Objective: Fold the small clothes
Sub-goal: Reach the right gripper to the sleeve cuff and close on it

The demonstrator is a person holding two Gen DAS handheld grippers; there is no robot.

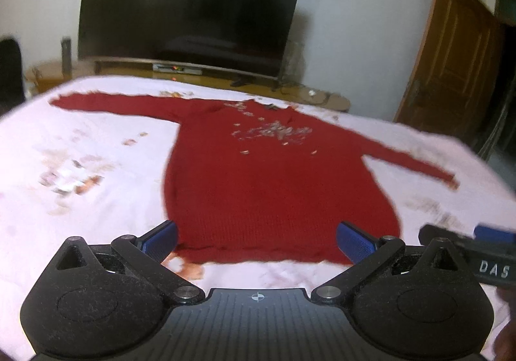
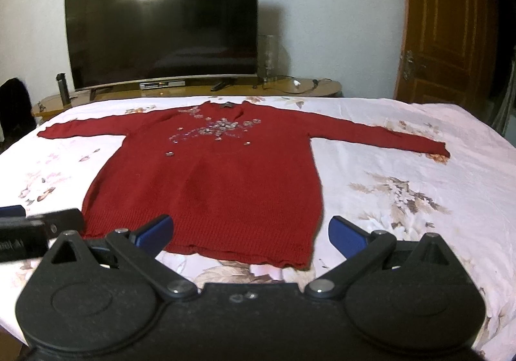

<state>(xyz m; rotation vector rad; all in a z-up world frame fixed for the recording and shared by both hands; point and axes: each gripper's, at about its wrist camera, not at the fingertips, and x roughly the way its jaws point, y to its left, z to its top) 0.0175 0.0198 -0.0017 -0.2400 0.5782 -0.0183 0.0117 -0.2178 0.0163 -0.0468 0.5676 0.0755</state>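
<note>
Both claws gape empty at the frames' bottom edge: left claw (image 1: 257,241), right claw (image 2: 250,232); red sweater (image 2: 206,180) stretches lengthwise toward upper centre, hem nearest.

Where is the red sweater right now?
The red sweater lies flat on the floral bedsheet, sleeves spread, hem nearest both open grippers, neckline toward the television.

Red sweater (image 2: 209,180) spread flat on floral bedsheet (image 2: 419,193) — right gripper (image 2: 250,233) gaping above hem

Dim room — left view motion-blurred, lamp glare on television (image 2: 161,28).
</note>
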